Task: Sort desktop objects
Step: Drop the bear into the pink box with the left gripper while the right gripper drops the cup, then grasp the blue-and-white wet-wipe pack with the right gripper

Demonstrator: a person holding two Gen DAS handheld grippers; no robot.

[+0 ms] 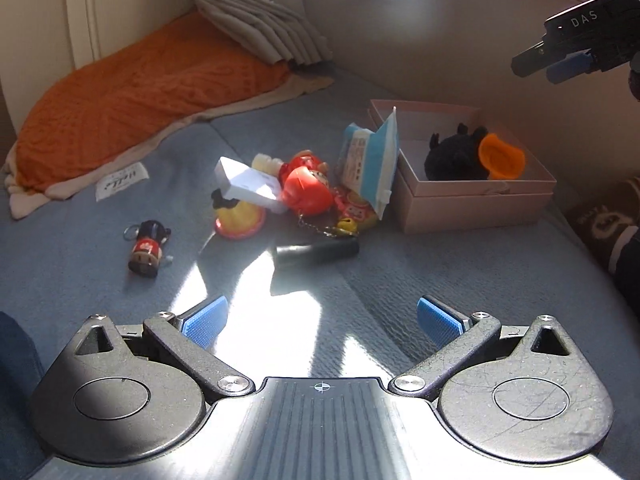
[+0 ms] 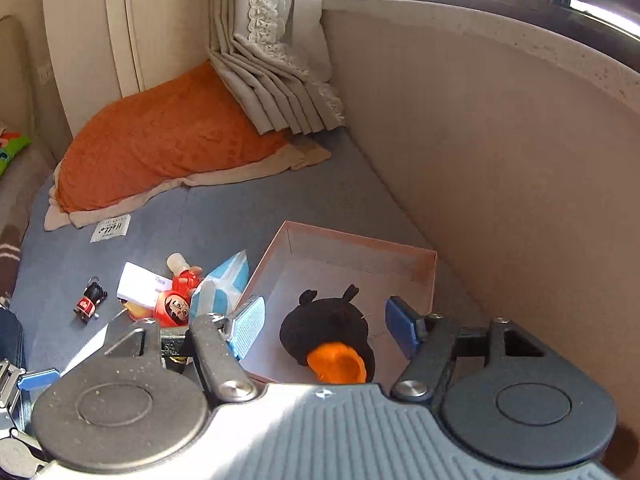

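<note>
A pink box on the blue mat holds a black plush with an orange beak. Left of the box lies a pile: a blue-white packet, red daruma toys, a white card box, a yellow-pink toy and a black cylinder. A small keychain figure lies apart at the left. My left gripper is open and empty, short of the pile. My right gripper is open above the box, its fingers either side of the plush.
An orange cushion and a grey curtain lie at the back. A white "Hello" label lies on the mat. A beige wall runs along the right.
</note>
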